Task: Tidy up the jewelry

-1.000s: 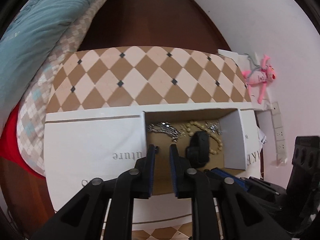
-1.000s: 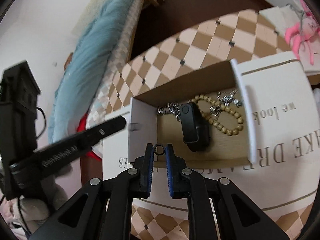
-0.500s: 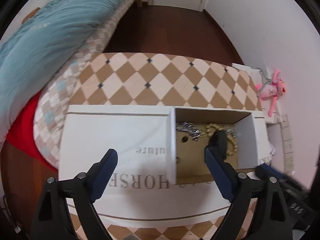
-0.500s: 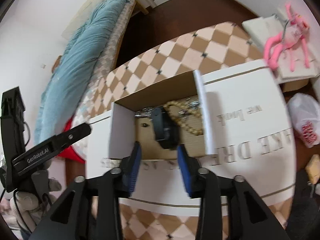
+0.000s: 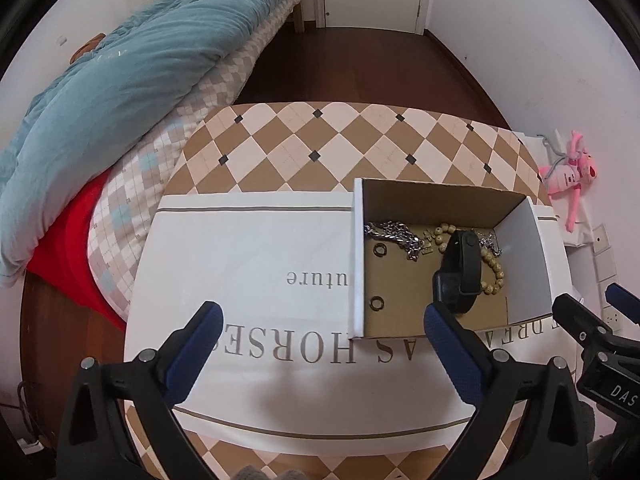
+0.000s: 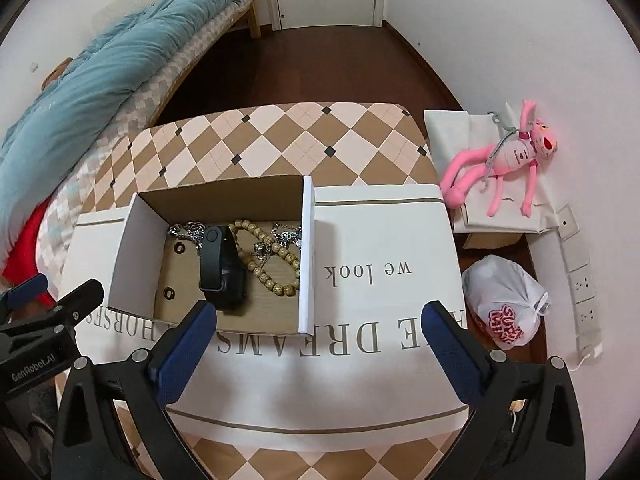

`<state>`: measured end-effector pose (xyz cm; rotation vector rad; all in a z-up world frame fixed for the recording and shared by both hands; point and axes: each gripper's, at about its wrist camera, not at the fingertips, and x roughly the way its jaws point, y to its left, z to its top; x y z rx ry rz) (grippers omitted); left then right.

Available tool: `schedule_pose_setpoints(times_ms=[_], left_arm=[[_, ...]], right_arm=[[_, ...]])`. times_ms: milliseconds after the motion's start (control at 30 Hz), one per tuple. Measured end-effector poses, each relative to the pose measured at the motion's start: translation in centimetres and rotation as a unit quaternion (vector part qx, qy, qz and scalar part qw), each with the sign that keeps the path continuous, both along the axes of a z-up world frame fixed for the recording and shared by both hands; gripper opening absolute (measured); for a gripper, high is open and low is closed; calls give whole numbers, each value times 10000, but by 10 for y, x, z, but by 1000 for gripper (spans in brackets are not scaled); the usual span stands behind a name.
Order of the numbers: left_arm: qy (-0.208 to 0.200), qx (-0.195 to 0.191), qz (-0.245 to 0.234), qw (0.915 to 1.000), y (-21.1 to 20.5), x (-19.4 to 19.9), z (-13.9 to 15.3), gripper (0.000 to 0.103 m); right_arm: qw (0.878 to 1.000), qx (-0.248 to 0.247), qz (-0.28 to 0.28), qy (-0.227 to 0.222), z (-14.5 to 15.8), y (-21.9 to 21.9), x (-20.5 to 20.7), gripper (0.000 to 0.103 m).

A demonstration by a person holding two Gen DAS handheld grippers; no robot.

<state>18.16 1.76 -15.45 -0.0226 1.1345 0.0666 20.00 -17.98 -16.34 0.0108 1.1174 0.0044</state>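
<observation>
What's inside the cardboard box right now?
Inside the cardboard box: a black wristband, wooden bead bracelet, silver chains and two small rings. The wristband covers part of the beads.

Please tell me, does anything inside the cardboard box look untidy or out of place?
Yes. In the cardboard box the black smart band lies across the wooden bead bracelet, and the silver chain is heaped against the back wall. Nothing looks damaged or spilled.

Ahead of my grippers I see a checkered tablecloth [image 5: 320, 148]. Off to the left lies a teal quilt [image 5: 120, 72] over a red sheet [image 5: 68, 252]. To the right sit a pink plush toy [image 6: 508, 160] and a knotted plastic bag [image 6: 504, 308].
</observation>
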Motion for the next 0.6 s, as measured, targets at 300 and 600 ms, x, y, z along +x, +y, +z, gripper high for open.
schedule_pose_setpoints(times_ms=[300, 600], left_arm=[[-176, -119, 26, 9998, -9, -11, 18, 103], [-497, -129, 40, 9987, -16, -49, 67, 103]], right_arm=[[9999, -31, -65, -84, 9, -1, -9, 103], [9983, -65, -181, -543, 57, -5, -45, 103]])
